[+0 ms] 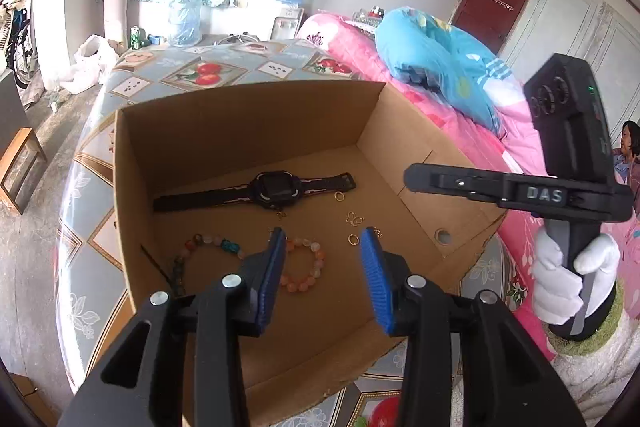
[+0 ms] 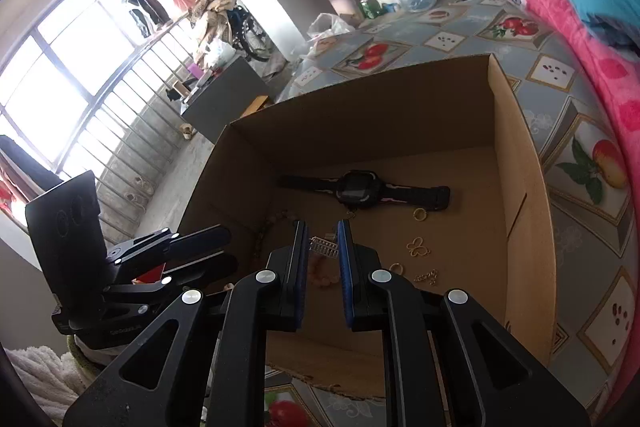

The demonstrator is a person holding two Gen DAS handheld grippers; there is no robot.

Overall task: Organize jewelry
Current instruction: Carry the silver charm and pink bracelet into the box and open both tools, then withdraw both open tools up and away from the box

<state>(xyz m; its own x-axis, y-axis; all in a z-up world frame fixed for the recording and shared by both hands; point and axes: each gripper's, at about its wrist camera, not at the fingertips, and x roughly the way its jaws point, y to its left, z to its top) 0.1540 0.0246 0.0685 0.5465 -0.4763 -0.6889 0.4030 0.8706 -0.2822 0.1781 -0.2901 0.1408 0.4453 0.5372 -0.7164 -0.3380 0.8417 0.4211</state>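
Looking down into an open brown cardboard box [image 1: 248, 123] standing on a fruit-patterned tablecloth [image 1: 208, 71].

Lying on the box floor near its far wall: a black wristwatch [image 1: 276, 187], strap stretched flat, long axis running from one side wall toward the other.

Lying closer to the box's front wall: a round bracelet of peach beads [image 1: 310, 267] and, toward the left wall, a bracelet of mixed stone beads with one turquoise bead [image 1: 216, 243]. Scattered toward the right wall: a gold butterfly charm [image 1: 354, 219] and small gold rings [image 1: 353, 239].

Hovering over the front half of the box: the left gripper [image 1: 324, 247], blue pads standing moderately apart and holding nothing, with the peach bracelet showing on the floor below the gap, well clear of the pads.

Reaching in over the box's right wall, carried by a white-gloved hand [image 1: 560, 267] outside the box: the right gripper [image 1: 416, 179], pads drawn close together and pinching a small silvery beaded piece [image 2: 324, 246] above the middle of the floor.

Judging the right hand as the one with work pending: setting the silvery piece down, with the floor straight beneath it partly taken by the peach bracelet and barer cardboard lying toward the right wall.
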